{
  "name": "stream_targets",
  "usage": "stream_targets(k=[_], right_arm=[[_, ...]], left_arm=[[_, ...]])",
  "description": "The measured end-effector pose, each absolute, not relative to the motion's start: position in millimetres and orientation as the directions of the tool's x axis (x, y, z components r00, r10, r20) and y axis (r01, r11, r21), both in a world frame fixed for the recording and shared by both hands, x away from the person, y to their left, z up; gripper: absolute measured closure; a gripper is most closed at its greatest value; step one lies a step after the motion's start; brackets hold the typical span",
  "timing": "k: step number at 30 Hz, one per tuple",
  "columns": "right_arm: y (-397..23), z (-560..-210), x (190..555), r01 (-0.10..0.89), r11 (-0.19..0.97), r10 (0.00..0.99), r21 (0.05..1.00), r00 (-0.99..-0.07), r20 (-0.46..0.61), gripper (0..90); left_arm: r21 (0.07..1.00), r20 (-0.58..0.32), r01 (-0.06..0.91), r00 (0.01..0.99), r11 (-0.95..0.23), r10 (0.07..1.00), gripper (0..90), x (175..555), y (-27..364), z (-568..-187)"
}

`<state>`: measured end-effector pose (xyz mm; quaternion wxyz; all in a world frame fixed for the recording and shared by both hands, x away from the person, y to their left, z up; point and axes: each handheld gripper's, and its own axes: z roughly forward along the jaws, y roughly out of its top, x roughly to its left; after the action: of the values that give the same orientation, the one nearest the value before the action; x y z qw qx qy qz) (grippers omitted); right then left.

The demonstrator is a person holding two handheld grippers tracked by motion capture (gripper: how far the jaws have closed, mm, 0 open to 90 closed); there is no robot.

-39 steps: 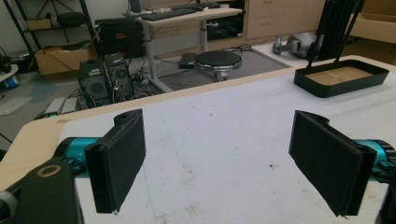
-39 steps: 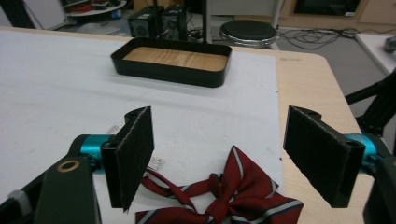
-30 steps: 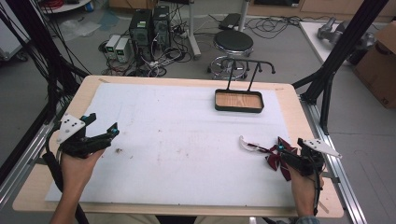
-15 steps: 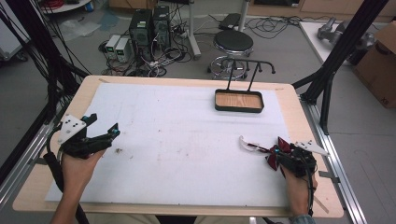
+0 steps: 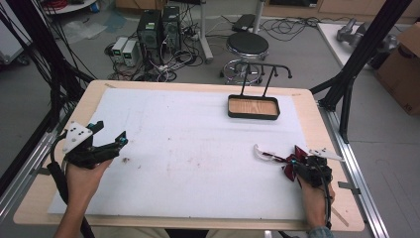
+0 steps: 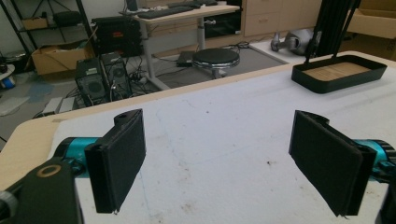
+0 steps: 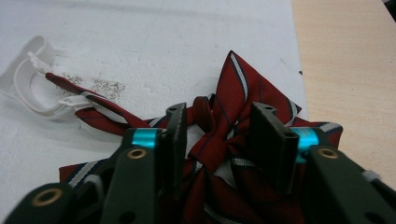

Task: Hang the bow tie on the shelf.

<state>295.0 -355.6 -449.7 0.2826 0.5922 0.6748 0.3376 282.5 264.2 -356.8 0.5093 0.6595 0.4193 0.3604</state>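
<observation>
Your right gripper sits at the lower right of the high view, down on a red striped bow tie that lies on the white mat near the table's right edge. In the right gripper view the two jaws stand either side of the bow's middle knot, partly closed but with a gap between them; you have the tie bracketed, and I judge it not yet firmly pinched, though from here I cannot tell for sure whether the pads press the cloth. The white plastic clip on the end of the tie's strap lies flat on the mat at the upper left of that view, so nothing is lifted yet. Your left gripper rests at the left of the high view with its jaws spread wide and nothing between them, as the left gripper view confirms. The black tray with its hanger rail waits at the upper middle, empty; if the tie goes there, the carrying is all left to do. The high view gives you that layout, while the right gripper view alone makes out the knot and the stripes.
</observation>
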Motion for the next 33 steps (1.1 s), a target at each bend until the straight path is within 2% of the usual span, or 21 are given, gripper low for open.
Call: stream_targets(k=[6,12,18,33], right_arm=[[-354.9,-449.0,294.5,0.605,0.07,0.989,0.793,-0.144,0.023,73.4],[-355.6,-437.6,288.3,0.535,0.067,0.99,0.842,-0.142,0.012,74.3],[-344.1,-414.6,285.1,0.415,0.103,0.981,0.904,-0.194,-0.022,74.4],[-322.4,-360.8,309.9,0.309,0.156,0.963,0.938,-0.258,-0.075,74.5]], left_arm=[[0.975,0.051,0.182,0.389,-0.131,0.92,19.0,282.2,264.2,-356.4],[0.975,0.05,0.18,0.385,-0.128,0.921,19.0,281.9,264.8,-355.4],[0.976,0.05,0.175,0.388,-0.127,0.92,19.0,281.0,265.0,-354.1],[0.978,0.047,0.168,0.394,-0.122,0.918,19.0,280.1,265.1,-352.0]])
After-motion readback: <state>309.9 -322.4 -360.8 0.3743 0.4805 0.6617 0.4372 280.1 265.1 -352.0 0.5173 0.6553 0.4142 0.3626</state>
